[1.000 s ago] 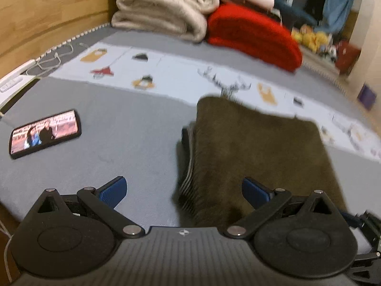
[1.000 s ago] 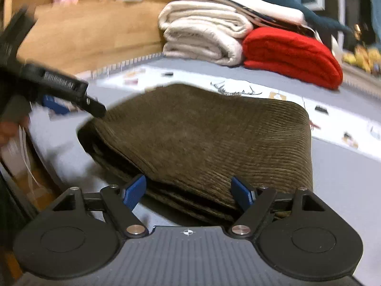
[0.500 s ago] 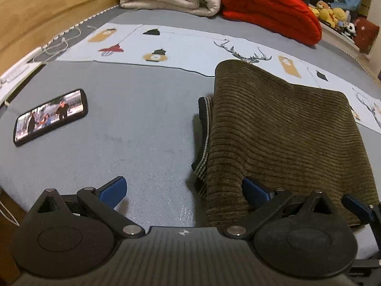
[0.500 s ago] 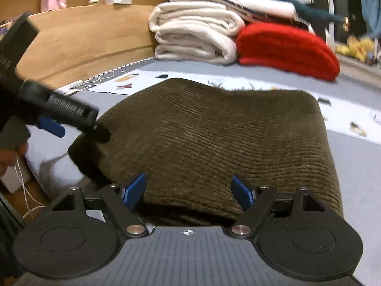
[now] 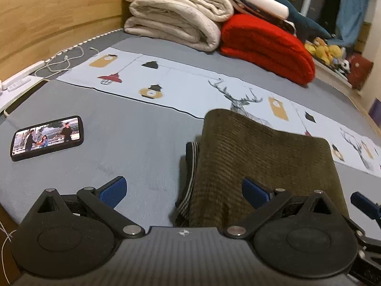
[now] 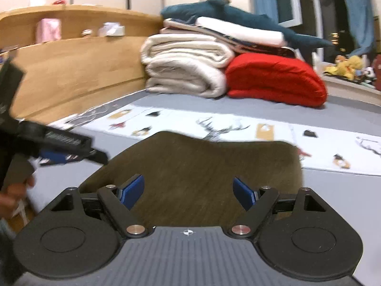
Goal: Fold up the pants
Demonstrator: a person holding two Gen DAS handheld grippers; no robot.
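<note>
Dark olive corduroy pants (image 5: 259, 164) lie folded in a compact stack on the grey bed, a striped waistband showing at their left edge. My left gripper (image 5: 184, 189) hovers open over the stack's near left corner, nothing between its blue pads. In the right wrist view the same pants (image 6: 197, 166) fill the middle. My right gripper (image 6: 189, 190) stands wide open above their near edge, gripping nothing. The left gripper's black body (image 6: 54, 143) and a hand appear at the left of that view.
A phone (image 5: 47, 138) with a lit screen lies on the grey bed cover (image 5: 133, 143) to the left. Folded cream blankets (image 5: 176, 16) and a red blanket (image 5: 266, 47) are stacked at the back by the wooden headboard (image 6: 71, 71). White cables (image 5: 59, 62) trail at the far left.
Both views tilted upward and drew back a little, so more of the room shows behind the pants. The pants stay folded in place. Both grippers remain open.
</note>
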